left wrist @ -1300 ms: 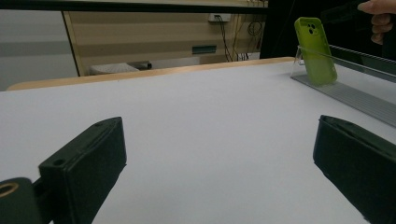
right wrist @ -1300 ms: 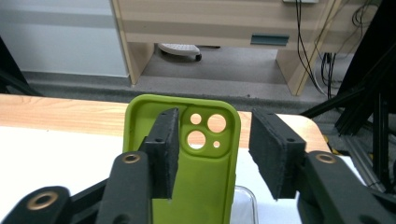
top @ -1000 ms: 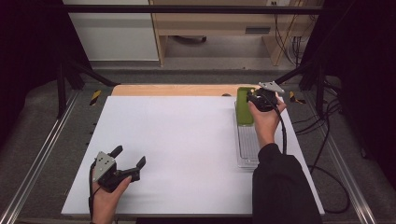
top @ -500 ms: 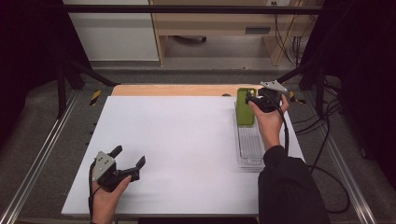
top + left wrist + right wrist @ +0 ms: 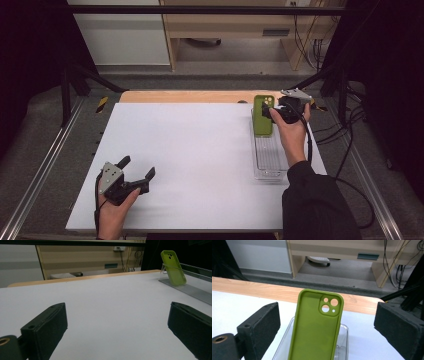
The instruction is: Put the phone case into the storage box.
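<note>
Opening just now, right gripper (image 5: 274,113) off the green phone case (image 5: 263,116), jaws spread wide either side, no contact; a second ago closed around it. Left gripper (image 5: 136,169) unmoved, spread, empty. White table (image 5: 190,150), wood edge, desk behind. Case propped upright at clear tray's (image 5: 270,157) far end, long axis vertical, camera cutout up.

The high view looks forward and down over the whole white table (image 5: 200,165). The left gripper view sits low near the tabletop, facing across it toward the green phone case (image 5: 173,267) at its upper right. The right gripper view faces the same case (image 5: 317,325) from close by.
</note>
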`<state>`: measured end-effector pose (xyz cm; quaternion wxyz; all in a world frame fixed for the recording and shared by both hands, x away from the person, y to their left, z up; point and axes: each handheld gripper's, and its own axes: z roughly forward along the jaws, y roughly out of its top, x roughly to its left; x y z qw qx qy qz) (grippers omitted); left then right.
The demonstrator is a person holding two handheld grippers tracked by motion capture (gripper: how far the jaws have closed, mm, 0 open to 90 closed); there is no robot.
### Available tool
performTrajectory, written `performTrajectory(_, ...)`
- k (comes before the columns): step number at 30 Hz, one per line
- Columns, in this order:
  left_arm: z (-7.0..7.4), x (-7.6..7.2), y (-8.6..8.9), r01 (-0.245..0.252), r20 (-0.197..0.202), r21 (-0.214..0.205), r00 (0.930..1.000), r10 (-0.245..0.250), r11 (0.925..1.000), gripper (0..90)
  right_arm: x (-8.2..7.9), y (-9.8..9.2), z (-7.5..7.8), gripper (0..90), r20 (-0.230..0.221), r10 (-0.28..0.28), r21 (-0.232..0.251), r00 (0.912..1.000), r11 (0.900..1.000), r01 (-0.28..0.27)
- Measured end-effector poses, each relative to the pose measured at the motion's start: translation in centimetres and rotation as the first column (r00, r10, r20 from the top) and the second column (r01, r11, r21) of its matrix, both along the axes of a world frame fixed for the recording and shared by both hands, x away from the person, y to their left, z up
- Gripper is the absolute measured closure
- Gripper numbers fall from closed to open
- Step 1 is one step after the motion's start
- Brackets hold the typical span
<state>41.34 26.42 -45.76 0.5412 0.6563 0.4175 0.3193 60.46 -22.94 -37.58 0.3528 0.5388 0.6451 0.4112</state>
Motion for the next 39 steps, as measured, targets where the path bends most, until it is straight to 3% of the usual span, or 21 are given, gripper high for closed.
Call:
performTrajectory(11, 0.1, -0.1, 0.2, -0.002, 0.003, -0.003, 1.0000, 0.002, 1.0000, 1.9, -2.1, -0.4, 1.2, 6.1, 0.019, 0.047, 0.026, 0.9987, 0.9985, -0.047)
performTrajectory(23, 0.2, -0.3, 0.4, 0.001, 0.012, 0.002, 0.9999, -0.001, 1.0000, 1.7, -5.1, -0.9, 3.2, 5.7, 0.084, 0.119, 0.059, 0.9892, 0.9905, -0.125)
performTrajectory(34, 0.2, -1.5, 1.9, -0.003, 0.015, 0.014, 0.9999, 0.002, 0.9999, 1.3, -6.9, -2.2, 3.5, 6.2, 0.101, 0.133, 0.057, 0.9860, 0.9886, -0.139)
performTrajectory(39, 0.3, -1.8, 2.7, -0.014, 0.020, 0.000, 0.9997, 0.014, 0.9999, 1.3, -7.6, -2.8, 3.3, 6.2, 0.097, 0.134, 0.056, 0.9863, 0.9887, -0.139)
